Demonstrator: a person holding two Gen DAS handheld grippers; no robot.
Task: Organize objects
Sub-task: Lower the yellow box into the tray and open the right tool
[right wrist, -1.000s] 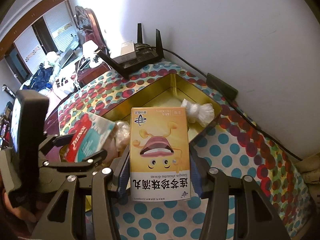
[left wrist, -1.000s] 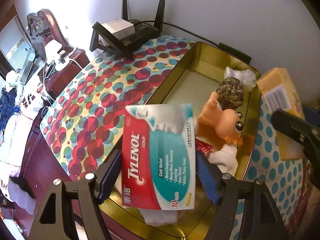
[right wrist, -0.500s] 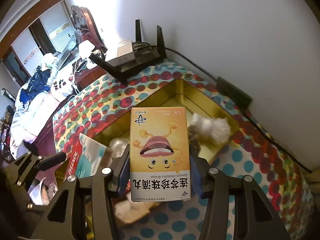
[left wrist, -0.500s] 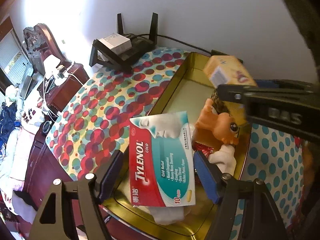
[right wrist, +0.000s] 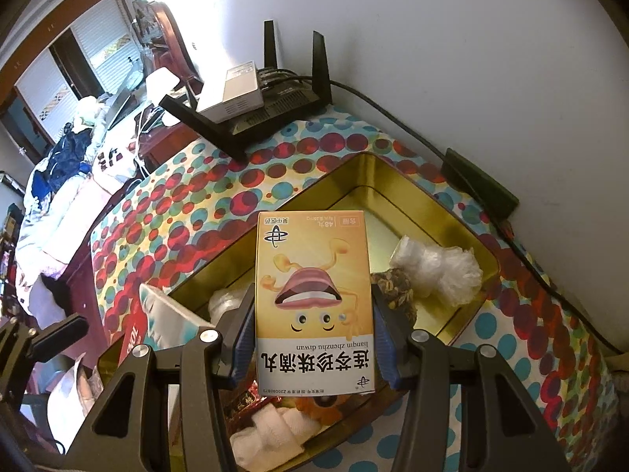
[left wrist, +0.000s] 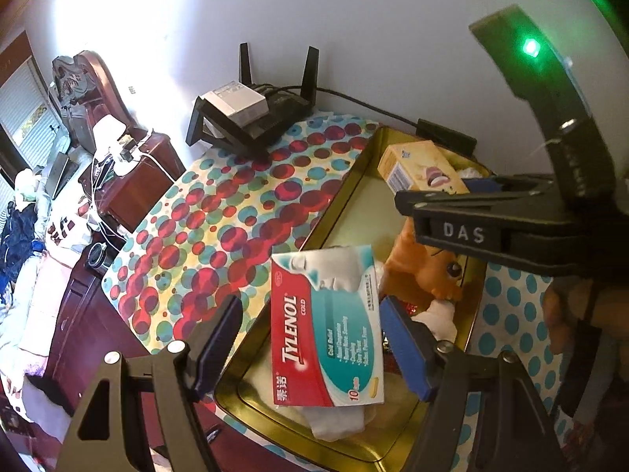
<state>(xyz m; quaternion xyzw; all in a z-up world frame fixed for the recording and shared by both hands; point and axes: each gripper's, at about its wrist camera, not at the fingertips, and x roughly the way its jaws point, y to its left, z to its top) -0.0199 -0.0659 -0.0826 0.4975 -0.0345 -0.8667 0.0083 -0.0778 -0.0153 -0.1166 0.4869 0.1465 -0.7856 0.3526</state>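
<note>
the right gripper (right wrist: 312,338) clamps a yellow box (right wrist: 312,303) above the gold tray (right wrist: 428,200); the left gripper (left wrist: 310,348) stands wide around a tylenol box (left wrist: 326,330), pads apart from it.

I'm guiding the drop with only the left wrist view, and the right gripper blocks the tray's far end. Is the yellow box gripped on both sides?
Observer: Yes. The right wrist view shows both blue pads of the right gripper pressed against the sides of the yellow box.
Operator: What lies in the far corner?
Observer: A crinkled clear plastic bag, with a brown woven ball right beside it.
Operator: Any bare floor there?
Observer: Yes. The tray shows bare floor at its far end, beside the bag.
</note>
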